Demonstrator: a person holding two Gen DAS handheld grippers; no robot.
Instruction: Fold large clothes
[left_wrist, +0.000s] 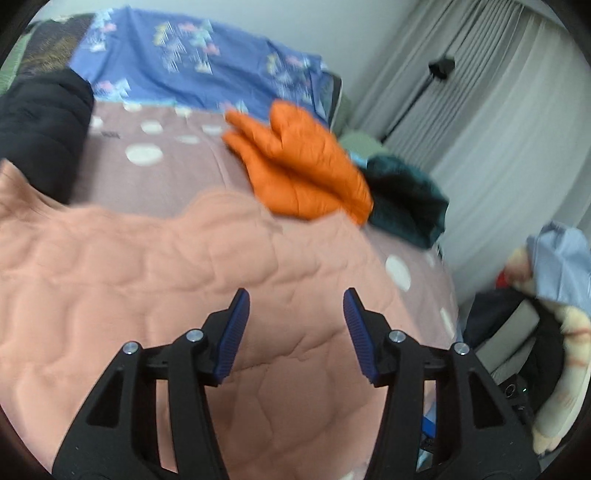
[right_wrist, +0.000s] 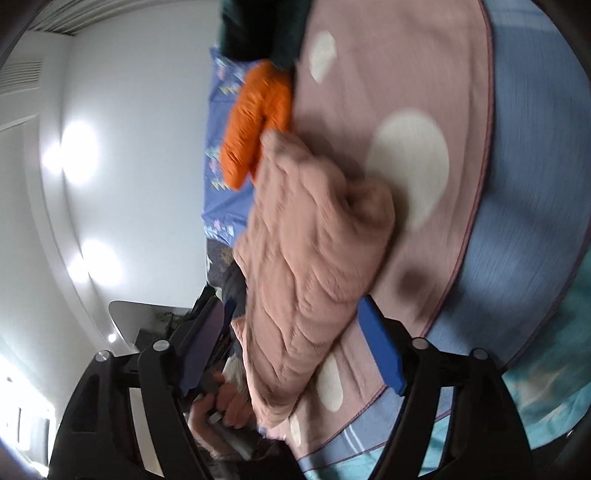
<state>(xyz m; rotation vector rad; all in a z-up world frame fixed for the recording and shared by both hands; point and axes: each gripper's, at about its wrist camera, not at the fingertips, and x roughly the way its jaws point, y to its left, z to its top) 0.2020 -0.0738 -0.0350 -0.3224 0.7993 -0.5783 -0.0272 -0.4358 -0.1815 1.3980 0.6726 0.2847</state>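
While the left gripper (left_wrist: 295, 325) hangs above the bed with its blue ribbed pads (left_wrist: 234, 334) spread wide and nothing between them, the salmon-pink quilted garment (left_wrist: 155, 280) lies spread beneath it over the mauve bedcover with pale round spots (left_wrist: 162, 155); an orange puffy quilted jacket (left_wrist: 299, 166) rests crumpled just beyond the garment's far edge, touching a dark teal garment (left_wrist: 406, 199) at the bed's side; a black padded coat (left_wrist: 40, 125) sits at the left, and a blue patterned sheet (left_wrist: 199, 70) covers the head of the bed; grey pleated curtains (left_wrist: 480, 110) hang at the right. In the tilted right wrist view, the right gripper (right_wrist: 295, 343) has its jaws held apart, and a bunched fold of the pink garment (right_wrist: 303, 258) passes between the blue pads (right_wrist: 382, 350); blur hides whether they touch the cloth; a bare hand (right_wrist: 225, 402) shows low down beside the fold.
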